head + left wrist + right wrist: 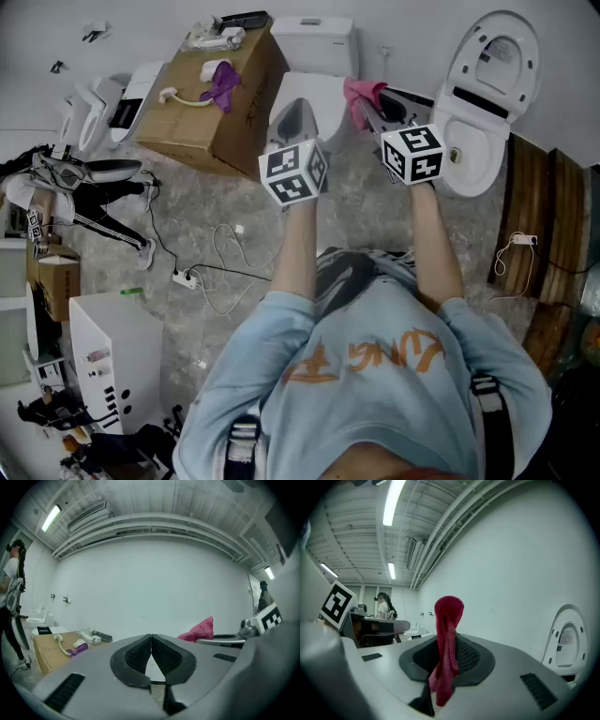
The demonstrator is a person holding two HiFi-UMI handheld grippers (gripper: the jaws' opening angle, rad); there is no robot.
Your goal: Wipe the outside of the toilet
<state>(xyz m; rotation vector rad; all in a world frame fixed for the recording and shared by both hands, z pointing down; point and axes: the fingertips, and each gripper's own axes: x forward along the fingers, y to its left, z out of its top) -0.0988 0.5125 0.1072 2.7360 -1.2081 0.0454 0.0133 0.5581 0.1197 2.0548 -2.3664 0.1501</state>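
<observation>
2 grippers are up over the toilet (317, 56), the white one w/ a tank against the wall. The left gripper (151, 645) has its claw pressed together, tip to tip, w/ nothing in it, and sits over the toilet's near end. The right gripper (446, 660) has its claw pinching 1 pink cloth (446, 634), which sticks up past the tips and hangs below them. In head view the cloth is at the toilet's right edge; contact can't be told. A 2nd toilet (487, 94), lid raised, stands right of the toilet. 1 cardboard box (220, 117) sits just left of the toilet, w/ 1 purple cloth (223, 82) on top. 1 power strip (185, 278) lies on the floor, nearer than the toilet & to its left. 1 other person (66, 192) is far left of it.
</observation>
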